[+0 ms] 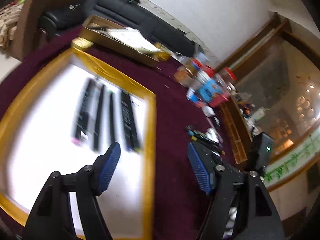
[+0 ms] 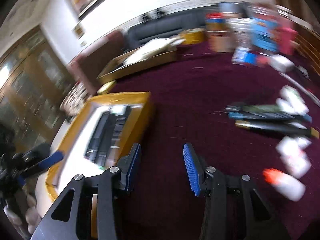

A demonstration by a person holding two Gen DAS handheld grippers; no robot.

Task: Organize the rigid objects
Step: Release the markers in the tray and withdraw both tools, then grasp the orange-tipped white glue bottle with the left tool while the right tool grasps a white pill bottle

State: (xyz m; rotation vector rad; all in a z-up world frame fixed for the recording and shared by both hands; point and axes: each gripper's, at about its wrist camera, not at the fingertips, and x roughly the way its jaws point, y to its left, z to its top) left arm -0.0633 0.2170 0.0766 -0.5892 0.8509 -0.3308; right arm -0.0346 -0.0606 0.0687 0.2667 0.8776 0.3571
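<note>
A gold-rimmed tray (image 1: 112,74) with a white floor holds several long black pens (image 1: 108,118) laid side by side; both views are blurred. My left gripper (image 1: 154,156) is open over the tray's right rim, nothing between its blue pads. More dark pens (image 1: 204,138) lie loose on the maroon cloth to its right. In the right wrist view the same tray (image 2: 132,98) sits at left with its pens (image 2: 108,134), and the loose pens (image 2: 270,118) lie at right. My right gripper (image 2: 162,154) is open over bare cloth, empty. The left gripper's fingertip (image 2: 55,157) shows at far left.
A cardboard box (image 1: 120,42) with papers stands behind the tray, beside a gold tin (image 1: 82,43). Jars and packets (image 1: 206,82) crowd the table's far right. White bottles (image 2: 292,156), one with an orange cap (image 2: 284,184), lie near the loose pens. A dark sofa (image 1: 124,10) runs behind.
</note>
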